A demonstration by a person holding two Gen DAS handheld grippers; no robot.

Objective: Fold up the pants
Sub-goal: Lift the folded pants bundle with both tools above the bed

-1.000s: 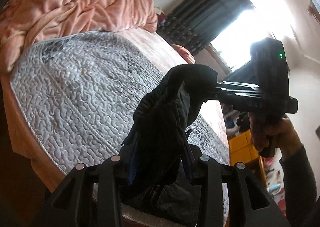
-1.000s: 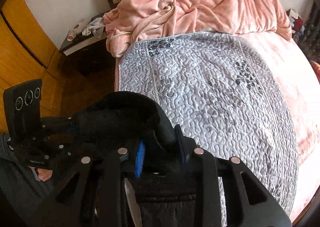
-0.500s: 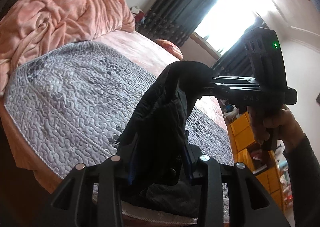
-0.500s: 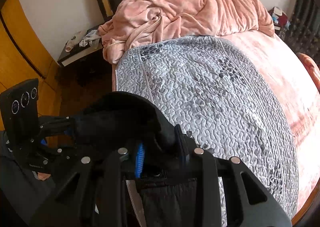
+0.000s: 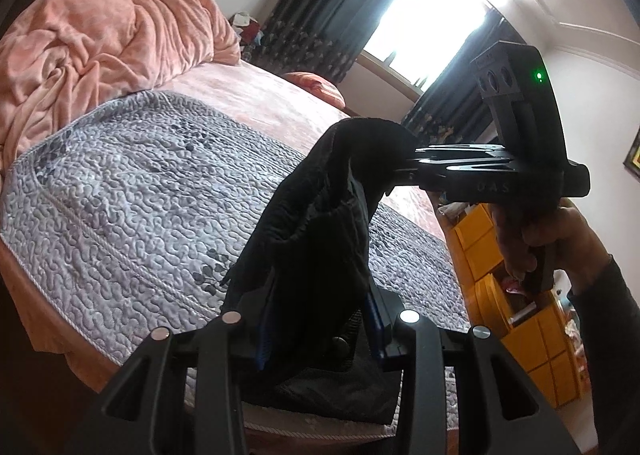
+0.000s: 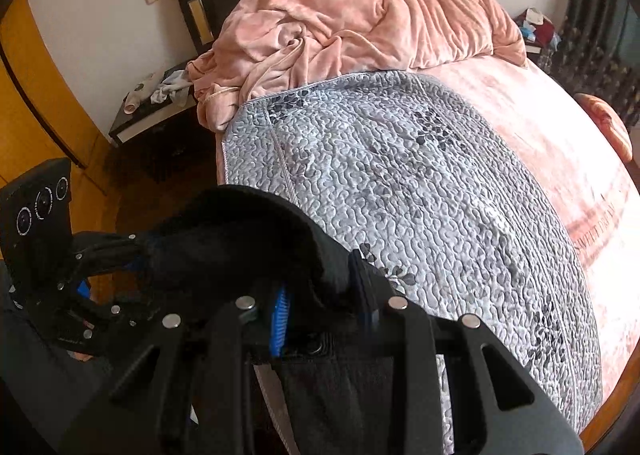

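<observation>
Black pants [image 5: 320, 239] hang in the air at the near edge of the bed, with their waistband stretched between both grippers. My left gripper [image 5: 318, 319] is shut on one end of the waistband. My right gripper [image 6: 324, 307] is shut on the other end of the pants [image 6: 248, 231]. The right gripper also shows in the left wrist view [image 5: 404, 167], biting the cloth from the right. The left gripper shows in the right wrist view [image 6: 136, 255] at the left. The legs drop below the frames, hidden.
A grey quilted cover [image 5: 132, 195] lies over the bed, with a pink sheet [image 6: 560, 159] beyond it. A crumpled pink blanket [image 6: 360, 19] is heaped at the headboard. A dark nightstand [image 6: 156, 123] stands left of the bed. Yellow drawers [image 5: 516, 307] stand at the right.
Both grippers have risen and tilted up with the pants, so more of the headboard, curtains and window shows. The grip on the waistband is unchanged.
</observation>
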